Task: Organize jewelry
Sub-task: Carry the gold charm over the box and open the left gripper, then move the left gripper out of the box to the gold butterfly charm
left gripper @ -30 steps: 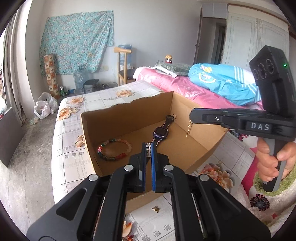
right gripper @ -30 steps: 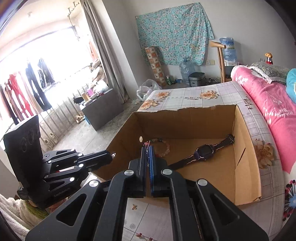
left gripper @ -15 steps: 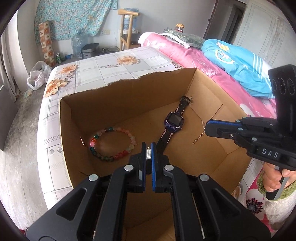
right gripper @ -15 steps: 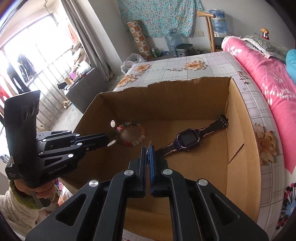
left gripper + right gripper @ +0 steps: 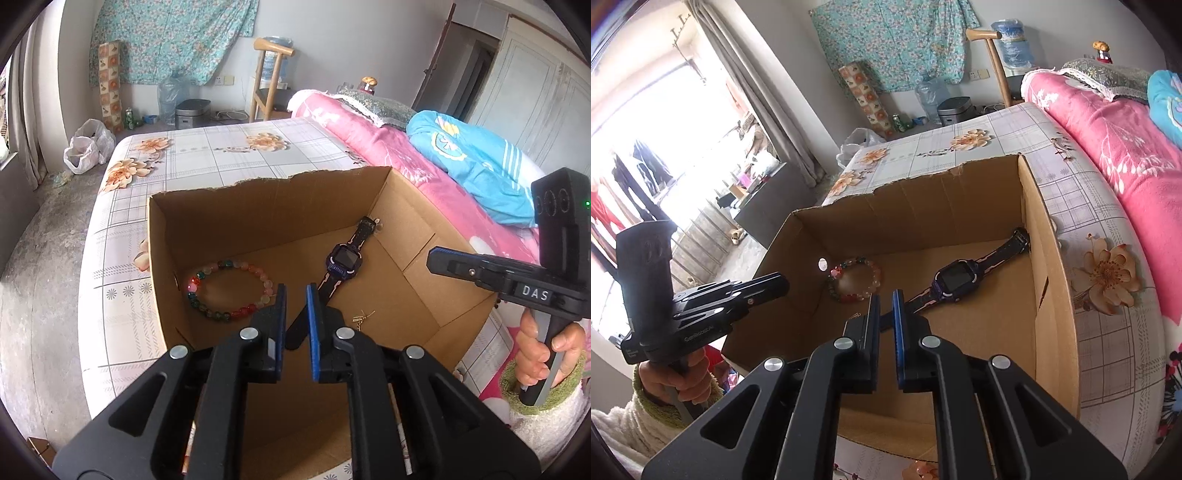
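Left wrist view: left gripper (image 5: pixel 295 295) low centre, fingers apart, nothing between them. Cardboard box (image 5: pixel 266 206) mid-frame holds a multicoloured bead bracelet (image 5: pixel 231 290) left of centre, a dark purple watch (image 5: pixel 341 260) lying flat to its right, and a small gold chain (image 5: pixel 360 316) on the floor below the watch.

Right wrist view: right gripper (image 5: pixel 885 299) low centre, fingers slightly parted, empty. Bracelet (image 5: pixel 854 279) and watch (image 5: pixel 956 280) on the box floor (image 5: pixel 979 325).

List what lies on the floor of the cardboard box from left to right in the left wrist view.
Bead bracelet → purple watch → small gold chain piece, all lying inside the cardboard box.
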`<move>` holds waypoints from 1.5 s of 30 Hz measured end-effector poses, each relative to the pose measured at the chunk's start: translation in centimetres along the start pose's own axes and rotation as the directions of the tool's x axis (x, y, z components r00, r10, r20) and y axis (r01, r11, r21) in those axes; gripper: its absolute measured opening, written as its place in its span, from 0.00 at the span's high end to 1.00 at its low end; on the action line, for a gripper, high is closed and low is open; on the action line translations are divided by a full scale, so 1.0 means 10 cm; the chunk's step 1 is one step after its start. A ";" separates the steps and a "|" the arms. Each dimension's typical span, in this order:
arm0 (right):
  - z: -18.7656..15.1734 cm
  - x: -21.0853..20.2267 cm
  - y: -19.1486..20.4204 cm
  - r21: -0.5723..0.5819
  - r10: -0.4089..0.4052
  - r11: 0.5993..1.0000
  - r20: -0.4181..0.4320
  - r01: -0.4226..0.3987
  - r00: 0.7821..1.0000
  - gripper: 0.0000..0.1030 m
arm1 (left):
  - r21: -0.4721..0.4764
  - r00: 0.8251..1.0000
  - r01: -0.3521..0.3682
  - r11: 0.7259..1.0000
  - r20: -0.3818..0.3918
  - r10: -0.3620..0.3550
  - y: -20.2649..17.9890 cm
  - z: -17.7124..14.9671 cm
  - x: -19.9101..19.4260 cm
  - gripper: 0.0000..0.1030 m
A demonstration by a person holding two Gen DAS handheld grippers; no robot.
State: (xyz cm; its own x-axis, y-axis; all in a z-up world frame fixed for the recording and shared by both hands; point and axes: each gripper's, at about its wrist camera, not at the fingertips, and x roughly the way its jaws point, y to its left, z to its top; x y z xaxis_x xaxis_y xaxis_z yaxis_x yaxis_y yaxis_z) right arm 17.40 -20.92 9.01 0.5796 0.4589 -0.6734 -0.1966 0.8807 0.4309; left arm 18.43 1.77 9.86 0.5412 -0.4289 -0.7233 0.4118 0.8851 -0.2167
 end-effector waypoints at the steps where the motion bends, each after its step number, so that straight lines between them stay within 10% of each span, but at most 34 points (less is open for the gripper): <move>1: 0.00 -0.01 -0.02 0.009 0.002 1.000 0.004 -0.002 1.000 0.92 | 0.001 1.000 -0.001 1.000 0.018 0.000 -0.02 -0.02 -0.06 0.89; 10: -0.25 -0.48 0.02 0.026 0.043 0.999 0.127 -0.046 0.991 0.84 | 0.058 0.980 0.057 0.997 0.186 -0.067 -0.20 -0.50 -0.71 0.65; 19: -0.97 -0.69 0.11 0.002 0.019 1.000 0.141 -0.020 0.990 0.75 | 0.087 0.985 0.075 0.993 0.148 -0.087 -0.36 -1.18 -0.74 0.41; 31: -1.69 -0.20 -0.04 0.153 0.025 0.988 -0.064 -0.015 0.998 0.75 | 0.120 0.988 -0.152 0.981 0.007 0.152 -0.43 -1.58 0.01 0.42; 45: -1.66 0.09 0.25 0.077 -0.046 0.996 -0.092 0.054 0.995 0.75 | 0.173 0.990 -0.138 0.975 0.007 0.139 -0.44 -1.57 0.23 0.74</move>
State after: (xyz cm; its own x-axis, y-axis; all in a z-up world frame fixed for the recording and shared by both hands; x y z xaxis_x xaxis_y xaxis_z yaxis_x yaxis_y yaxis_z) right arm 4.33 -16.36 -0.52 0.5127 0.4264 -0.7452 -0.1037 0.8923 0.4393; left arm 6.37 -0.22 -1.12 0.5983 -0.3033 -0.7416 0.4540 0.8910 0.0020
